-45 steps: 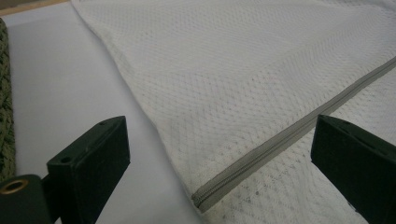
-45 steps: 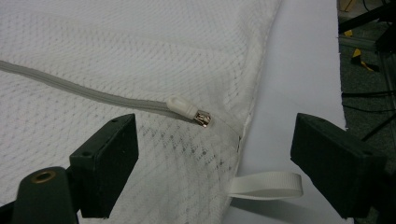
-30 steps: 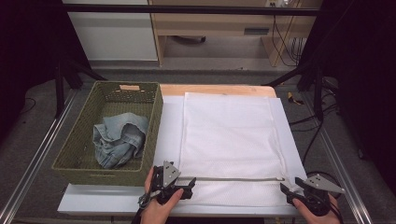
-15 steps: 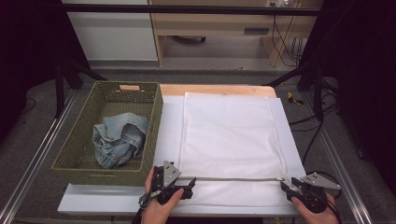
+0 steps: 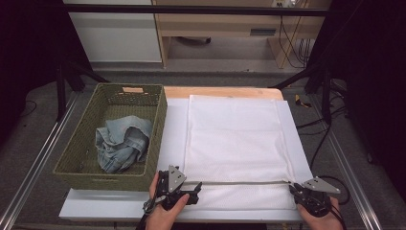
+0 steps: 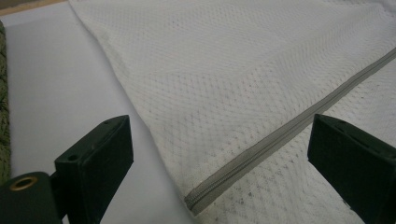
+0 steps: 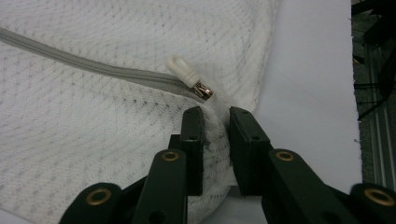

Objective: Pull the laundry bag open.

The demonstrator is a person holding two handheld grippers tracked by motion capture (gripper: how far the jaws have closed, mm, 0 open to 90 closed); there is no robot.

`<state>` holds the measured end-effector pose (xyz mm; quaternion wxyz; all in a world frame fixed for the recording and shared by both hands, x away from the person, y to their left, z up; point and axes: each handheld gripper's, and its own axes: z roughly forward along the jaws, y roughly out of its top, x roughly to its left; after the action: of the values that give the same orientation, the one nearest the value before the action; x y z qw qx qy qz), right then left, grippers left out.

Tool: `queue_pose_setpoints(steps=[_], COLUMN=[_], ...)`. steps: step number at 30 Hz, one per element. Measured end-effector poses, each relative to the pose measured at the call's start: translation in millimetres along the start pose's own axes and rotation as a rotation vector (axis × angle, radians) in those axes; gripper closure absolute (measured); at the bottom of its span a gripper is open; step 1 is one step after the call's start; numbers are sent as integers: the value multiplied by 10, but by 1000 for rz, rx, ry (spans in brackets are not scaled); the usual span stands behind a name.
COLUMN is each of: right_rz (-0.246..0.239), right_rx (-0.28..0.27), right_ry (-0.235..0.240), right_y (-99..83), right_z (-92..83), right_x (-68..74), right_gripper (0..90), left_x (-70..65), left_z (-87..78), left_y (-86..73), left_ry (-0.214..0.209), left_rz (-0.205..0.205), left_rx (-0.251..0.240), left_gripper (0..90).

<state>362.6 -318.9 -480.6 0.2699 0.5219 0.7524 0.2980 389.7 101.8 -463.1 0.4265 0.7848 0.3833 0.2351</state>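
A white mesh laundry bag point(image 5: 234, 139) lies flat on a white board, with a grey zipper point(image 5: 239, 182) running across its near end. My left gripper point(image 5: 195, 190) stands open at the zipper's left end point(image 6: 205, 198), and its jaws straddle that end without touching it. My right gripper point(image 5: 294, 190) is at the bag's near right corner. Its jaws have just been closing and now pinch a bunched fold of mesh point(image 7: 215, 135). The fold sits just below the white zipper pull point(image 7: 189, 74).
A green woven basket point(image 5: 159, 120) stands on the left with crumpled blue jeans point(image 5: 122, 141) inside. The white board point(image 5: 174, 124) juts out past the bag on both sides. Metal rails run along the table's left and right edges.
The right gripper's jaws have narrowed onto the bag's near right corner, and it has shifted slightly left toward it. The left gripper and the bag have stayed put.
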Motion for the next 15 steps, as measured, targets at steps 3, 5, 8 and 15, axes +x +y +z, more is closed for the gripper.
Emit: queue_pose_setpoints(steps=[3, 5, 8, 15], right_rz=[-13, -15, -1, -46], right_rx=[9, 15, 12, -121], right_ry=[-14, -18, -13, -6], right_y=[15, 27, 37, 143], right_z=[7, 10, 4, -122], right_x=[10, 6, -3, 88], right_gripper=[841, 863, 873, 876], left_x=[-7, -7, -6, -12], left_z=[9, 4, -9, -4], left_y=[-8, -6, 5, 26], left_ry=[-2, -1, -1, -12], left_rz=[0, 3, 6, 11], left_rx=[3, 3, -2, -1], left_gripper=[66, 66, 67, 77])
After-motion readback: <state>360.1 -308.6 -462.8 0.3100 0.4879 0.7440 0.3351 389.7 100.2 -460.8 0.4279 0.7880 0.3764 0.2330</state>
